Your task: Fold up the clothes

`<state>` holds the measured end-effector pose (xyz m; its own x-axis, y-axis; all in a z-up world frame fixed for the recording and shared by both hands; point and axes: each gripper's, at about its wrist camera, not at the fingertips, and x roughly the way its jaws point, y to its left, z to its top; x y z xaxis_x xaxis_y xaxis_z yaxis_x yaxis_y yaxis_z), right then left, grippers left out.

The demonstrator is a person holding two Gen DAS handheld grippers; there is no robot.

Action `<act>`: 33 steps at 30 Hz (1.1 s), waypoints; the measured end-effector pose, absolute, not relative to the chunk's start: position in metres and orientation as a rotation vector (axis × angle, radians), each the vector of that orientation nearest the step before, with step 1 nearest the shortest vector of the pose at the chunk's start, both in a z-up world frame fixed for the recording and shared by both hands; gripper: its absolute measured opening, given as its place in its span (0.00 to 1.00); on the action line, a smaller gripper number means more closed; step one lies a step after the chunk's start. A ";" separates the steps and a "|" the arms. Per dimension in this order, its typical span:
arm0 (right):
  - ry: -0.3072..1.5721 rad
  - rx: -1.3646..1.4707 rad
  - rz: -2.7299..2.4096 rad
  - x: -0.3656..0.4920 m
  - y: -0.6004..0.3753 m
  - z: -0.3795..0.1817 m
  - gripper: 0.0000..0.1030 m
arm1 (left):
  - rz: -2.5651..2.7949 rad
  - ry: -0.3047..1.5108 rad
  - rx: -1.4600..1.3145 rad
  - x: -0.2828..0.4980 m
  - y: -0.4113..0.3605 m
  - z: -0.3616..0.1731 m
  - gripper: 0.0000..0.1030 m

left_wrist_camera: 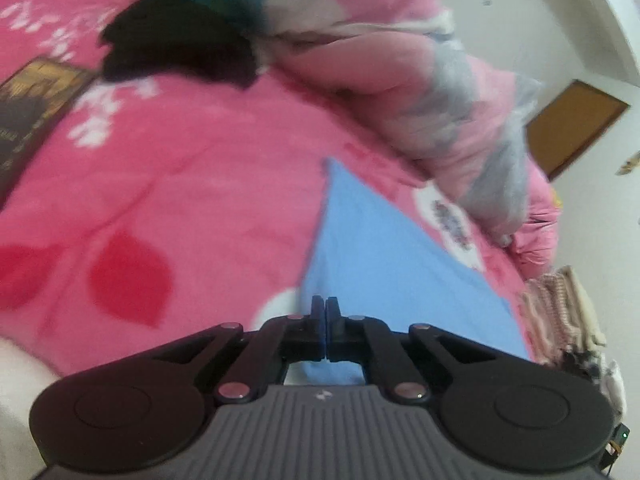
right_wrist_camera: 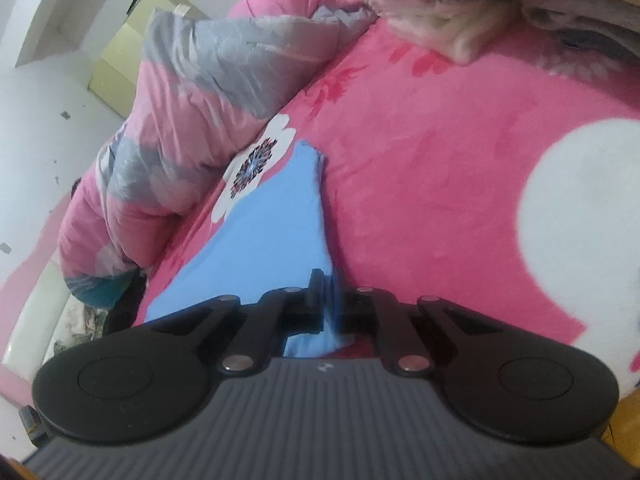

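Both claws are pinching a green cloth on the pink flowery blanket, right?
Not quite: the cloth is light blue, not green. Both wrist views show it lying on the pink flowery blanket, with the left claw and the right claw each closed on its near edge.

Both views evenly lit, soft indoor light, no single source visible; no hard shadows, only faint shading under the rumpled quilt (right_wrist_camera: 176, 120) at 10 o'clock in the right wrist view; no glare apart from small glints on the metal pins of the left gripper (left_wrist_camera: 325, 308). Motion blur throughout; pink blanket (left_wrist_camera: 200, 160) print smeared, worst toward 9 and 12 o'clock in the left wrist view; black garment (left_wrist_camera: 176, 40) reads as a shapeless blob. Right gripper (right_wrist_camera: 330, 280) has one finger ghosted. Strong fisheye bending at the rims; wall edges curve at 1 and 11 o'clock; corners darken.
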<state>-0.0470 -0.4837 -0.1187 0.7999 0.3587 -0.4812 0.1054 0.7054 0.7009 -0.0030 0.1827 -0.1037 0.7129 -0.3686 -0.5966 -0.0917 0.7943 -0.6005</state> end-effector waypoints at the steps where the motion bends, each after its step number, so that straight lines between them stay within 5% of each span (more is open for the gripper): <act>1: 0.652 0.810 0.143 -0.047 -0.487 -0.124 0.02 | -0.166 0.793 -0.655 -0.001 0.184 -0.111 0.00; 8: 0.631 0.902 0.135 -0.053 -0.500 -0.125 0.06 | -0.190 0.800 -0.710 -0.004 0.192 -0.116 0.03; 15: 0.649 0.926 0.155 -0.076 -0.505 -0.118 0.11 | -0.233 0.796 -0.725 -0.020 0.190 -0.111 0.35; 19: 0.706 0.834 0.191 -0.070 -0.487 -0.120 0.13 | -0.214 0.797 -0.629 -0.020 0.171 -0.107 0.31; 23: 0.708 0.693 0.232 -0.066 -0.472 -0.117 0.04 | -0.165 0.807 -0.575 -0.020 0.165 -0.107 0.08; 33: 0.683 0.553 0.148 -0.072 -0.520 -0.116 0.00 | -0.162 0.813 -0.564 -0.019 0.167 -0.107 0.07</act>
<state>-0.0723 -0.5201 -0.1162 0.7715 0.3062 -0.5576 0.0473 0.8465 0.5303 -0.0194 0.1667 -0.1070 0.6842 -0.3473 -0.6413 -0.0743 0.8416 -0.5350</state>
